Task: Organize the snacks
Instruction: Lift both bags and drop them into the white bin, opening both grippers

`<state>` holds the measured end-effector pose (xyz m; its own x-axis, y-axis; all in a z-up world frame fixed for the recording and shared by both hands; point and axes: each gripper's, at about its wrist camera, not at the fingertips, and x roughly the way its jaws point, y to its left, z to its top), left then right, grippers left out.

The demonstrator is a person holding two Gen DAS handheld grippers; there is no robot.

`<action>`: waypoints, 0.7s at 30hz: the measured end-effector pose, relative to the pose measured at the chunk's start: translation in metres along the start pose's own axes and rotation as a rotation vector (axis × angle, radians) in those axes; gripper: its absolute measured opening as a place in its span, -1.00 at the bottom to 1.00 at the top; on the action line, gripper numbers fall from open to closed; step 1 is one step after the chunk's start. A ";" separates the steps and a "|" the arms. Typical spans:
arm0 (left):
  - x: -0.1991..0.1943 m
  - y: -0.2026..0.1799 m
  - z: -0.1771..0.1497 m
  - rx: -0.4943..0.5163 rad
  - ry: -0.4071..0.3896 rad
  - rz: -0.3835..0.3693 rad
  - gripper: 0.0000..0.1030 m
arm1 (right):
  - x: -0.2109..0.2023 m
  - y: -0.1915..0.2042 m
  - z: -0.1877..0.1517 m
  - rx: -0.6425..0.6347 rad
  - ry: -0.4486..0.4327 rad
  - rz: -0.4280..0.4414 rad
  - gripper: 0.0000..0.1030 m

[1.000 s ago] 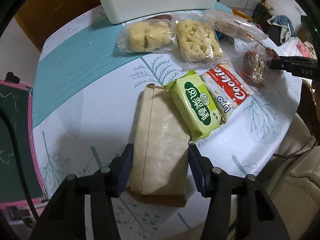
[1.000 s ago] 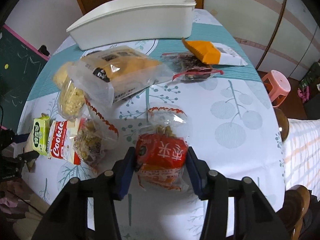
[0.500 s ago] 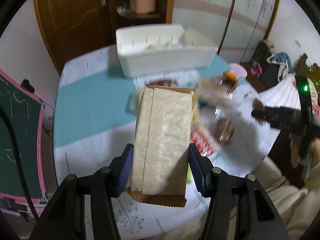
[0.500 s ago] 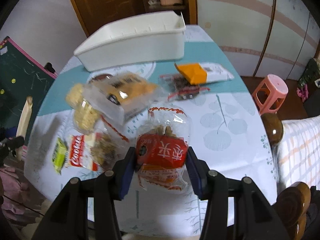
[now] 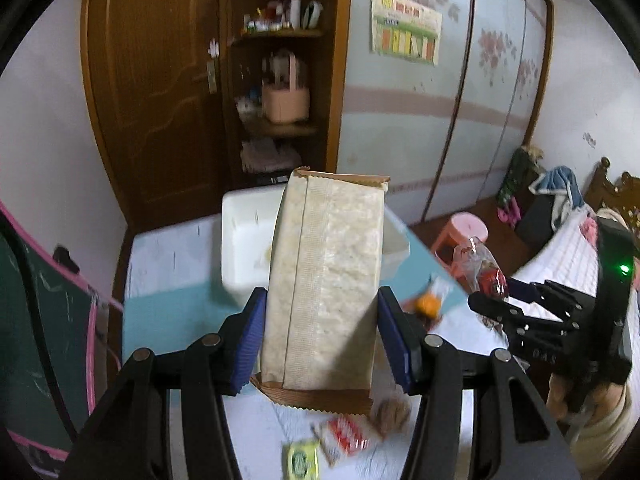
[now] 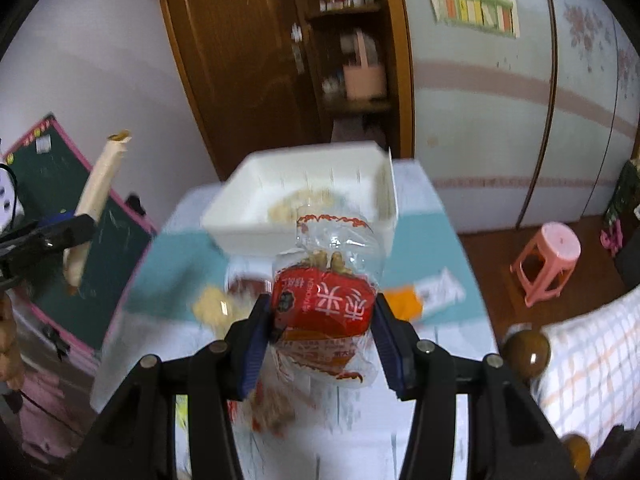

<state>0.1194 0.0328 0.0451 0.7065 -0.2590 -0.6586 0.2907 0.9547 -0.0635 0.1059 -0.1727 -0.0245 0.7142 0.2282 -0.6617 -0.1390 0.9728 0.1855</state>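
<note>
I've got the left gripper (image 5: 320, 328) clamped on a beige cracker pack (image 5: 326, 280), right gripper (image 6: 320, 336) clamped on a red nut bag (image 6: 324, 308). White bin (image 6: 248, 216) at 12 o'clock looks nearly empty; several snacks remain on the table (image 5: 168, 312).

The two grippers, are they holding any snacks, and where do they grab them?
Yes. The left gripper pinches the long beige packet by its lower sides. The right gripper squeezes the red-labelled snack bag across its middle.

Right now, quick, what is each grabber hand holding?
Left gripper: closed on the long beige snack pack.
Right gripper: closed on the red-label snack bag.
</note>
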 end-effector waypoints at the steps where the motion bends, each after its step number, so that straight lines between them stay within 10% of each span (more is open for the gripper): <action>1: 0.001 -0.003 0.014 0.003 -0.016 0.006 0.02 | -0.002 0.000 0.010 0.002 -0.021 0.001 -0.04; 12: 0.054 -0.013 0.135 -0.022 -0.135 0.142 0.02 | 0.014 0.012 0.140 -0.010 -0.218 -0.055 -0.04; 21: 0.158 0.006 0.151 -0.026 -0.024 0.207 0.02 | 0.106 0.005 0.165 -0.039 -0.082 -0.124 -0.03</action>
<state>0.3303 -0.0249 0.0544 0.7645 -0.0598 -0.6419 0.1208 0.9913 0.0516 0.2938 -0.1503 0.0262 0.7811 0.1040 -0.6157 -0.0718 0.9945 0.0769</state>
